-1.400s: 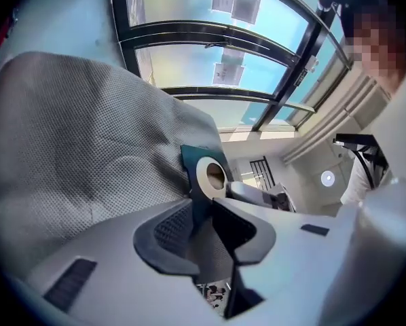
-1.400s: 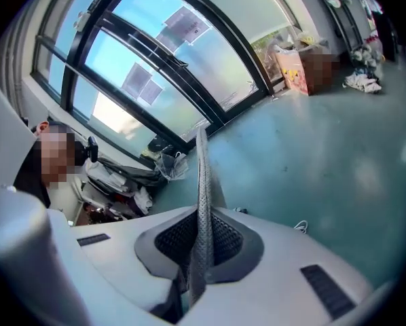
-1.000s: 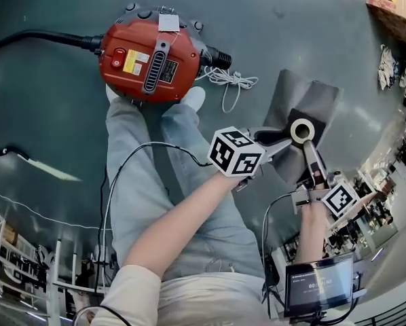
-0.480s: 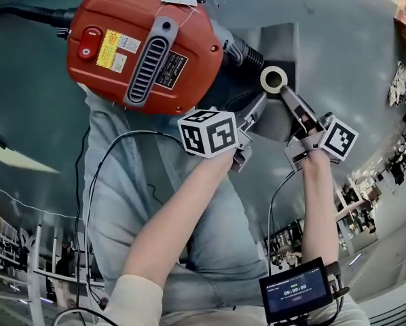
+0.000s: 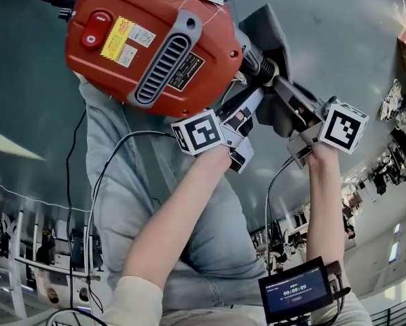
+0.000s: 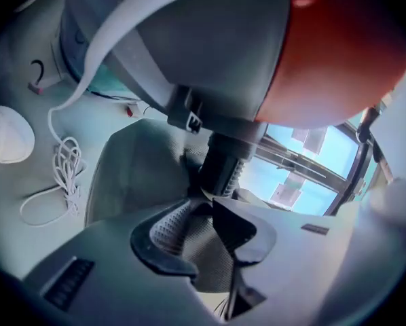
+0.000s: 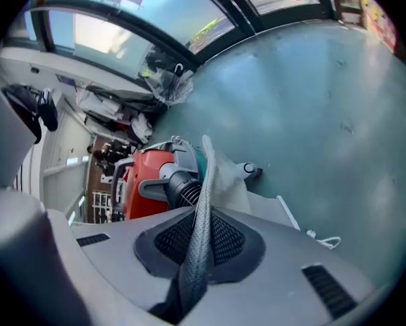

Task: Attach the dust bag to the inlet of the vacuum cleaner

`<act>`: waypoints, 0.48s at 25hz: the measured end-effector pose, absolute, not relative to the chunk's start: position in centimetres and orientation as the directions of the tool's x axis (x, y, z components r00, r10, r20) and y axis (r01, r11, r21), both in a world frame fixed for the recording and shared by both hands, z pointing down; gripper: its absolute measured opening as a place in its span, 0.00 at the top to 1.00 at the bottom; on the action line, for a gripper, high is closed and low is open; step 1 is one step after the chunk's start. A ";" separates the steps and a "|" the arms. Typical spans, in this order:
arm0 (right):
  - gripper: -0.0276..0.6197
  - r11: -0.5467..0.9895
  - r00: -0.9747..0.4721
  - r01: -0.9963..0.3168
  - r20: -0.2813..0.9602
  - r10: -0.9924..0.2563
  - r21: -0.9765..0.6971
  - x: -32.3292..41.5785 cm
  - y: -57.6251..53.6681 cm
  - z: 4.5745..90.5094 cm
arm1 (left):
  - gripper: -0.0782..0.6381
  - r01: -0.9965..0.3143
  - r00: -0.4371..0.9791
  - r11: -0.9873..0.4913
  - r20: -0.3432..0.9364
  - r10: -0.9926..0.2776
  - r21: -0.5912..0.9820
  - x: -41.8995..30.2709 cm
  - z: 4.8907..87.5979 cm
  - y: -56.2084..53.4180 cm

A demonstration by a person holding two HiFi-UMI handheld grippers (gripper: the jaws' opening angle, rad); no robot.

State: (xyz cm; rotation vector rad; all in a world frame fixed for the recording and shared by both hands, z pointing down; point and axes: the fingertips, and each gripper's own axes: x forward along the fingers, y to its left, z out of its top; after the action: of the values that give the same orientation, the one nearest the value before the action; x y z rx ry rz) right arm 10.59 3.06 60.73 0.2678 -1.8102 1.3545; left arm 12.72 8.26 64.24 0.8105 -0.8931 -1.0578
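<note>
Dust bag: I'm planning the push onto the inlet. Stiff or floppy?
Probably floppy: the dust bag folds thin between the right gripper's shut jaws. Likely light: small pinches by it and the left gripper carry it.

Left gripper [image 5: 254, 95], right gripper [image 5: 279, 85], both clamped.

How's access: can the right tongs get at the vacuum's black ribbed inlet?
Probably yes: the right tongs, shut on the dust bag, sit right at the inlet, nothing between. The left tongs hold the bag alongside.
</note>
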 end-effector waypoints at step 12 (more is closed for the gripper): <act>0.90 0.203 -0.591 -0.711 0.729 0.346 -0.673 10.6 3.1 60.7 | 0.76 0.464 0.166 0.279 0.227 -0.960 0.840 11.8 64.0 9.4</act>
State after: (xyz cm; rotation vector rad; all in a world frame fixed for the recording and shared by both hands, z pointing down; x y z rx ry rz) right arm 10.63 3.06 60.75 0.3530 -1.6116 1.5357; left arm 11.85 9.42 64.01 0.7007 -0.8795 -1.1415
